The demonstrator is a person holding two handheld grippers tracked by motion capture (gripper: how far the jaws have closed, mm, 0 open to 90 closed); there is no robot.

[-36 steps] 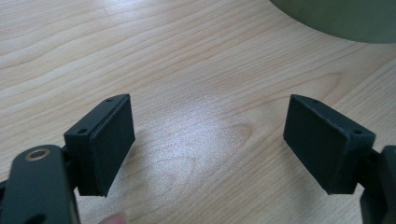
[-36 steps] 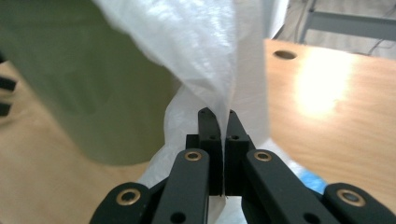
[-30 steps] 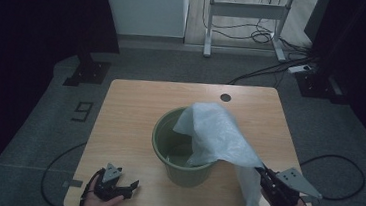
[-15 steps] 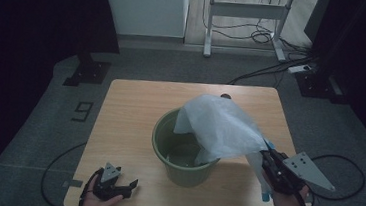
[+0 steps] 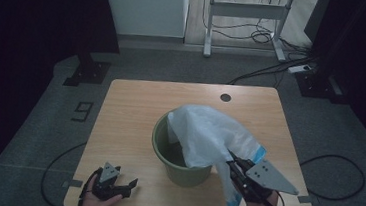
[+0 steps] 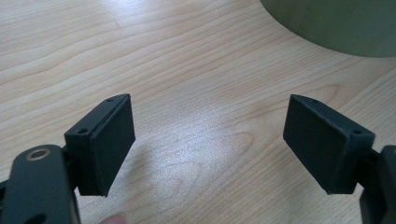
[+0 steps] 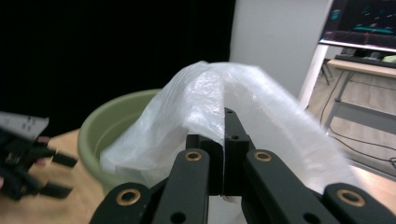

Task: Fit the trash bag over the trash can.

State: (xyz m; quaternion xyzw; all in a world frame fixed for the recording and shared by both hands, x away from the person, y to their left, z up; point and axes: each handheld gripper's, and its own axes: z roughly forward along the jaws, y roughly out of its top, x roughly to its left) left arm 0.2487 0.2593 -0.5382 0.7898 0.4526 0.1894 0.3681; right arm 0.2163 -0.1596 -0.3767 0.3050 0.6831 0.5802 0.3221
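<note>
Plastic bag (image 5: 210, 138) draped over green bucket (image 5: 167, 149); we had right claw (image 5: 234, 166) pinched on bag, left claw (image 5: 122, 184) spread, empty, on table (image 5: 135, 109).

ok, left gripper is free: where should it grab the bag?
Probably the loose film draped over the bin's near-left rim, coming in from the left. The plastic bag bunches there, the right gripper already pinches its right side, and the open left gripper sits that way.

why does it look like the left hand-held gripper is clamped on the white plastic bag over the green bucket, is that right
Not the left one. The right hand-held gripper is clamped on the white plastic bag draped over the green bucket, as the right gripper view shows. The left hand-held gripper sits open over the table.
</note>
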